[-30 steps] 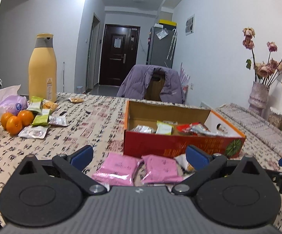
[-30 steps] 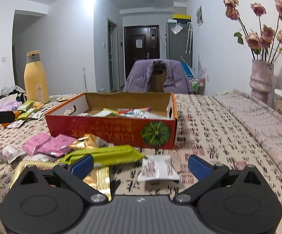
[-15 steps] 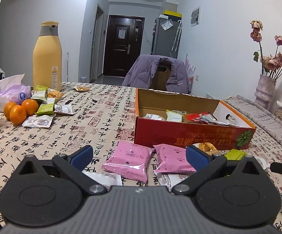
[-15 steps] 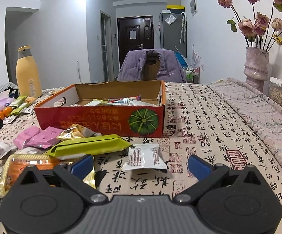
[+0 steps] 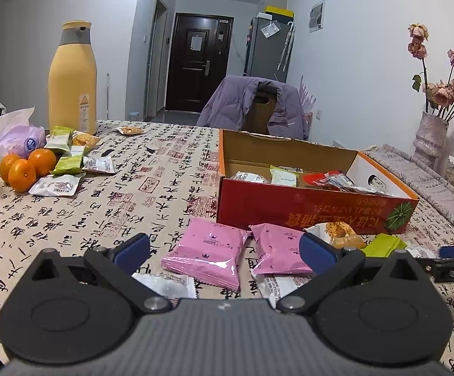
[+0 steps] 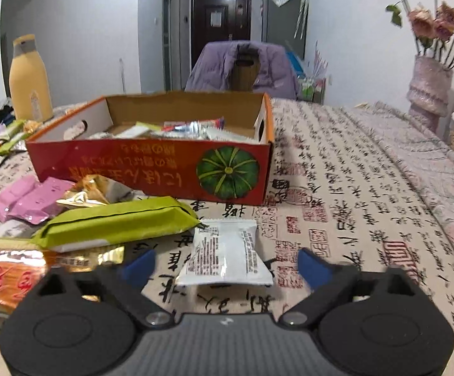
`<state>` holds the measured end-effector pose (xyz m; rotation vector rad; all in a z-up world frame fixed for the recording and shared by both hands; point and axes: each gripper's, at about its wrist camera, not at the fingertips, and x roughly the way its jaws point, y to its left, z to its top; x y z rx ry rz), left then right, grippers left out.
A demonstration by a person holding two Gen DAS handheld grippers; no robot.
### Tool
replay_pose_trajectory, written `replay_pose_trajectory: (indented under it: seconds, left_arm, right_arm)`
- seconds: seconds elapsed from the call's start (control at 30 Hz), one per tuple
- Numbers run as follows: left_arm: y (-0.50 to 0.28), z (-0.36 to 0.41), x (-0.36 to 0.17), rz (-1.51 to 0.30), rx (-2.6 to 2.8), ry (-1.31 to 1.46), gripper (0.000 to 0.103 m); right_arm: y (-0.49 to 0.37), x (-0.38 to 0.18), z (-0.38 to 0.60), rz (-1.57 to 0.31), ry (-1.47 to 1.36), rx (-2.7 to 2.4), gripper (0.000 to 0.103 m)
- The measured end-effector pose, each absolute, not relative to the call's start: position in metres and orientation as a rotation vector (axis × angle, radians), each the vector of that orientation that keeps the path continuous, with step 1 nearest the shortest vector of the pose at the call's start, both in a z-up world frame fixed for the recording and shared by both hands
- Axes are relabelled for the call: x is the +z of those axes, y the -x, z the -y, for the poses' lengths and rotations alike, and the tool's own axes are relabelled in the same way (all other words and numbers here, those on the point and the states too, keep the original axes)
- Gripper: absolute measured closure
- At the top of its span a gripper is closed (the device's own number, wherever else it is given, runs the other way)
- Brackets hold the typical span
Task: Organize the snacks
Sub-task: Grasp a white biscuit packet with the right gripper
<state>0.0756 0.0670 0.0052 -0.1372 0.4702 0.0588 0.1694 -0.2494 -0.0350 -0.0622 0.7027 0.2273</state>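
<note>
While the left gripper hovers with fingers apart over the pink snack packets, the right gripper, its fingers just closing around but not yet pinching the white printed sachet on the worktop, must finish clamping, then carry it into the red cardboard box just behind.

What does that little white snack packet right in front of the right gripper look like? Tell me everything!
The white snack packet is a small, shiny plastic pillow pouch with crimped ends and blocks of dark red print. It lies flat and sealed on the patterned tablecloth, its far corner by the long green packet, between the right gripper's blue pads, which have been closing but are not yet pressing it.
</note>
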Motion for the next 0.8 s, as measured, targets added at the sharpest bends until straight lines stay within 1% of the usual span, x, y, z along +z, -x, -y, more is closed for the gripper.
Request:
replay_pose_trajectory:
  seconds: [0.03,0.1,0.13,0.2,0.23,0.33,0.43,0.8]
  left_arm:
    - [-0.076,-0.068,0.005,-0.471,0.059,0.138,0.0]
    - [-0.076,-0.068,0.005,-0.471,0.06,0.138,0.0]
    - [-0.076,-0.068,0.005,-0.472,0.059,0.139,0.0]
    - [-0.078,-0.068,0.003,-0.478,0.059,0.139,0.0]
    - [-0.078,-0.068,0.003,-0.482,0.059,0.139,0.0]
    - [-0.08,-0.068,0.001,-0.491,0.056,0.135,0.0]
    - [-0.08,-0.066,0.0,-0.497,0.052,0.128,0.0]
    - [-0.081,-0.074,0.0,-0.563,0.078,0.015,0.0]
  right_arm:
    - [-0.175,-0.036,0.249,-0.715,0.058,0.227,0.034]
    - [-0.183,-0.039,0.247,-0.729,0.056,0.229,0.041]
    - [-0.185,-0.04,0.246,-0.733,0.058,0.232,0.043]
    - [-0.187,-0.041,0.245,-0.735,0.051,0.236,0.045]
    - [-0.186,-0.041,0.245,-0.734,0.048,0.234,0.051]
    - [-0.183,-0.041,0.249,-0.727,0.029,0.226,0.06]
    - [-0.173,-0.04,0.256,-0.708,0.006,0.207,0.063]
    - [-0.132,-0.02,0.277,-0.586,-0.026,0.162,0.063]
